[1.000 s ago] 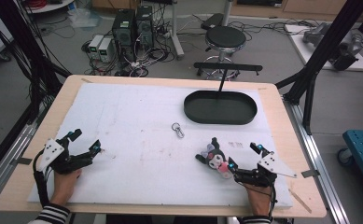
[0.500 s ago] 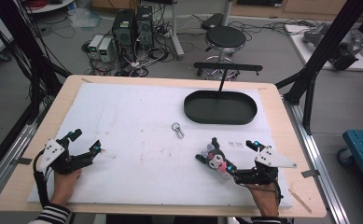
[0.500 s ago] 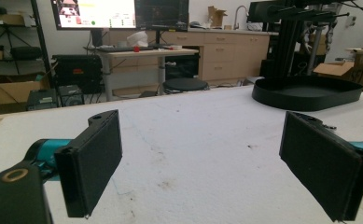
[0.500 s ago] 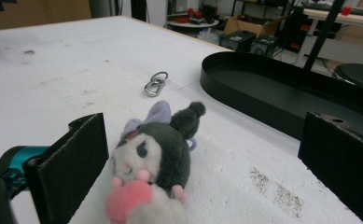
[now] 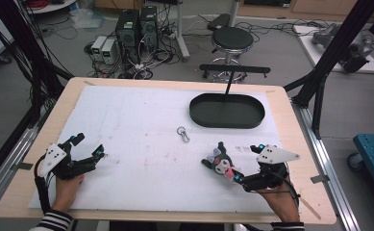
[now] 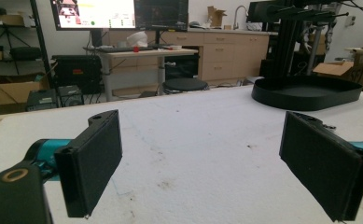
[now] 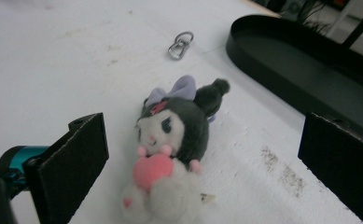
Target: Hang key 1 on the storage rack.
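Plush toy lies on the white mat, head toward the black tray, feet toward the right gripper, whose wide-open jaws flank it untouched; right gripper view shows its pink heart; left gripper wide open, empty.

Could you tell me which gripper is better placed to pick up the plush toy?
Right: the right gripper is open with the plush toy between its jaws; the left gripper sits far across the table.
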Demonstrator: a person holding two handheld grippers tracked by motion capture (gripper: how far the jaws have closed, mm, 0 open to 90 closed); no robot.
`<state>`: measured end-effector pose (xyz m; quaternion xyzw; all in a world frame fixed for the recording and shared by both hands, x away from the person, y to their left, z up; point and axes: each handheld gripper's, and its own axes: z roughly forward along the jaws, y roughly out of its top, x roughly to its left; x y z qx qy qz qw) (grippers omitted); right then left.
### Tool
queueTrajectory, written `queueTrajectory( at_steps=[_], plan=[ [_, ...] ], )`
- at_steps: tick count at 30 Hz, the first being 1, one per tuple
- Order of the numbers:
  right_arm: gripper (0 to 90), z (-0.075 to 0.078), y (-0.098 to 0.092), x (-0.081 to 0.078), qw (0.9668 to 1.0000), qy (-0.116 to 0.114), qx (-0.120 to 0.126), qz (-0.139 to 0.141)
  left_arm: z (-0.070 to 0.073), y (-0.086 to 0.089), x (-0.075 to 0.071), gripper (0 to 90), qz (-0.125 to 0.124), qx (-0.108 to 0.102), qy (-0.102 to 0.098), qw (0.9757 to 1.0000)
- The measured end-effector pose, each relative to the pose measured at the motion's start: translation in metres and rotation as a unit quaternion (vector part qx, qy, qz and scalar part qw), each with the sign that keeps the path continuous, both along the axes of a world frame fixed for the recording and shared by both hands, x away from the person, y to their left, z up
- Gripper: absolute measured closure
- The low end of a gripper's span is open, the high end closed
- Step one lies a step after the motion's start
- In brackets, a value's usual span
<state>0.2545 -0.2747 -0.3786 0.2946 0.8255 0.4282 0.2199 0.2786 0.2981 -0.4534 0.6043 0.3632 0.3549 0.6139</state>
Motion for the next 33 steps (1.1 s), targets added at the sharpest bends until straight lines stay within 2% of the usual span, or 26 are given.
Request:
queueTrajectory(
  at_steps=[6, 12, 17, 19, 22, 25, 26, 27, 28, 33],
  plan=[
    [0.7, 0.004, 0.006, 0.003, 0.9986, 0.031, -0.042, 0.007, 0.000, 0.000, 0.000, 13.4, 0.000, 0.000, 0.000, 1.0000],
    [0.7, 0.007, 0.010, 0.007, 0.9945, 0.062, -0.082, 0.017, 0.000, 0.000, 0.000, 13.5, 0.000, 0.001, 0.000, 1.0000],
    [2.2, 0.006, 0.016, 0.011, 0.9889, 0.078, -0.119, 0.041, 0.000, 0.000, 0.000, 13.5, 0.000, 0.001, 0.000, 1.0000],
    [4.3, 0.006, 0.019, 0.013, 0.9848, 0.090, -0.137, 0.056, 0.000, 0.000, 0.000, 13.5, 0.000, 0.000, 0.000, 1.0000],
    [4.3, 0.004, 0.023, 0.015, 0.9807, 0.099, -0.154, 0.068, 0.000, 0.000, 0.000, 13.5, 0.000, 0.001, 0.000, 1.0000],
    [4.3, 0.003, 0.026, 0.017, 0.9773, 0.108, -0.168, 0.071, 0.000, 0.000, 0.000, 13.4, 0.000, 0.001, 0.000, 1.0000],
    [4.3, 0.003, 0.026, 0.017, 0.9773, 0.108, -0.168, 0.071, 0.000, 0.000, 0.000, 13.5, 0.000, 0.001, 0.000, 1.0000],
    [4.3, 0.002, 0.028, 0.018, 0.9749, 0.113, -0.179, 0.068, 0.000, 0.000, 0.000, 13.5, 0.000, 0.001, 0.000, 1.0000],
    [4.3, 0.001, 0.028, 0.019, 0.9739, 0.117, -0.181, 0.070, 0.000, 0.000, 0.000, 13.5, 0.000, 0.001, 0.000, 1.0000],
    [4.4, -0.002, 0.031, 0.021, 0.9700, 0.126, -0.195, 0.074, 0.000, 0.000, 0.000, 13.5, 0.000, -0.001, 0.000, 1.0000]
  ],
)
